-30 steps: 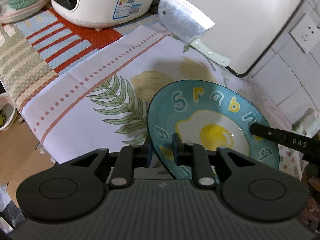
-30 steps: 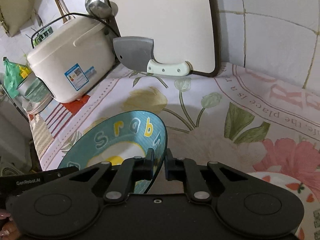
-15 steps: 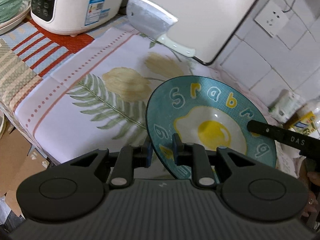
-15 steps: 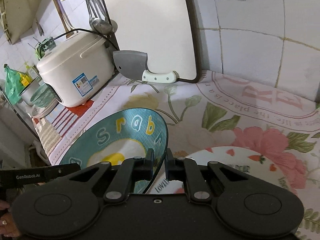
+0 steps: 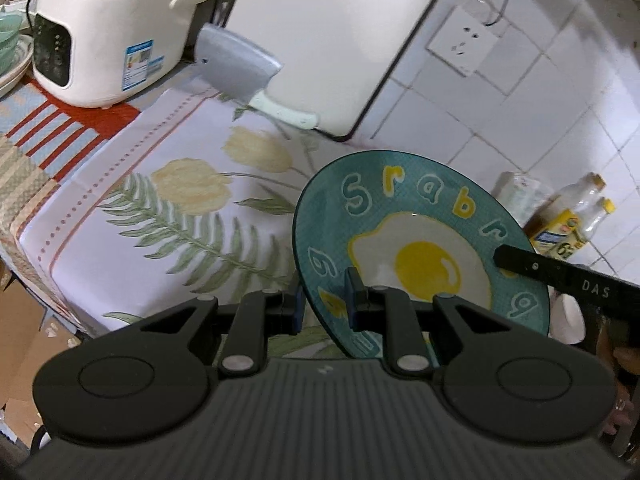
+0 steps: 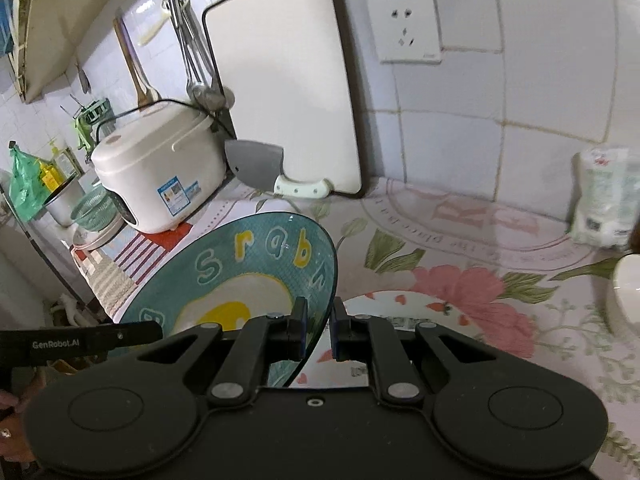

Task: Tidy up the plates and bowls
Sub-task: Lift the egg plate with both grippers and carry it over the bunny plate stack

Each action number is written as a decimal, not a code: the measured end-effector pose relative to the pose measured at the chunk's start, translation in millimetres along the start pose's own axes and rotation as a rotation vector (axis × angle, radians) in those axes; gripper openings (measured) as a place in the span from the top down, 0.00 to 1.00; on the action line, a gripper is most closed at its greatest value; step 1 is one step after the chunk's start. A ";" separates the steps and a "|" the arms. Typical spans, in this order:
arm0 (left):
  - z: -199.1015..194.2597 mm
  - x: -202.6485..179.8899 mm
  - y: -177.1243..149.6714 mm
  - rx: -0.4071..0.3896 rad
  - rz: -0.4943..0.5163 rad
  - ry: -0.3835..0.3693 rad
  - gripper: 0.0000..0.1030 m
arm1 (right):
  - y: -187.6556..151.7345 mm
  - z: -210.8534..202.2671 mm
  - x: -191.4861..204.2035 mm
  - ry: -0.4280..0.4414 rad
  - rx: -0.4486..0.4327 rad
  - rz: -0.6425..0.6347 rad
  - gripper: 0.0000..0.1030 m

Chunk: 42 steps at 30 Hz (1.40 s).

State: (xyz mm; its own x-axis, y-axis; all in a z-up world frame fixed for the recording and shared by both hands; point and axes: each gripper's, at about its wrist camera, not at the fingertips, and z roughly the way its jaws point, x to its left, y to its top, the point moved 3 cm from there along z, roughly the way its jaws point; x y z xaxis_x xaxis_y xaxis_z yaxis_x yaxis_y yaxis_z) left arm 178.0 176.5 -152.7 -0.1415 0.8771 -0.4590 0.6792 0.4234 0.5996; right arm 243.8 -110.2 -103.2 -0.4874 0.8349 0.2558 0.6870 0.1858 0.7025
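Observation:
A teal plate (image 5: 420, 248) with a fried-egg picture and coloured letters is held in the air above the counter by both grippers. My left gripper (image 5: 324, 304) is shut on its near-left rim. My right gripper (image 6: 318, 330) is shut on the opposite rim of the same plate (image 6: 248, 276), and its finger shows in the left wrist view (image 5: 560, 276). A white plate (image 6: 404, 312) with red strawberry marks lies flat on the floral cloth just below and right of the teal plate. A white bowl (image 6: 624, 292) stands at the right edge.
A white rice cooker (image 6: 160, 168), a cleaver (image 6: 260, 166) and a white cutting board (image 6: 284, 92) stand against the tiled wall at the back. A white bag (image 6: 604, 196) and oil bottles (image 5: 568, 220) are at the right. The counter edge (image 5: 36, 264) drops off at the left.
Both grippers have lifted the teal plate higher and carried it to the right. The white strawberry plate and the white bowl have come into the right wrist view.

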 end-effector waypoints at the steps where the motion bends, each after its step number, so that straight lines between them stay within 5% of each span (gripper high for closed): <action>1: -1.3 -5.2 -0.1 0.001 0.002 -0.009 0.83 | -0.5 -6.2 -0.8 -0.006 -0.006 -0.001 0.85; 15: 24.1 -57.9 -30.6 0.052 0.037 -0.044 0.83 | -31.6 -52.2 -52.9 -0.068 -0.022 0.091 0.85; 42: 93.5 -38.3 -50.3 0.152 0.017 0.003 0.84 | -82.8 3.9 -86.6 -0.081 0.067 0.125 0.83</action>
State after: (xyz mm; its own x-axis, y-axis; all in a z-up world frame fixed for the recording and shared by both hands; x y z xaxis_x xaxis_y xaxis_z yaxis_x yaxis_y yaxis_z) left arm 216.6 100.5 -226.6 -0.1305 0.8846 -0.4476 0.7825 0.3691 0.5014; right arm 231.2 -195.8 -186.1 -0.3528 0.8920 0.2826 0.7752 0.1094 0.6222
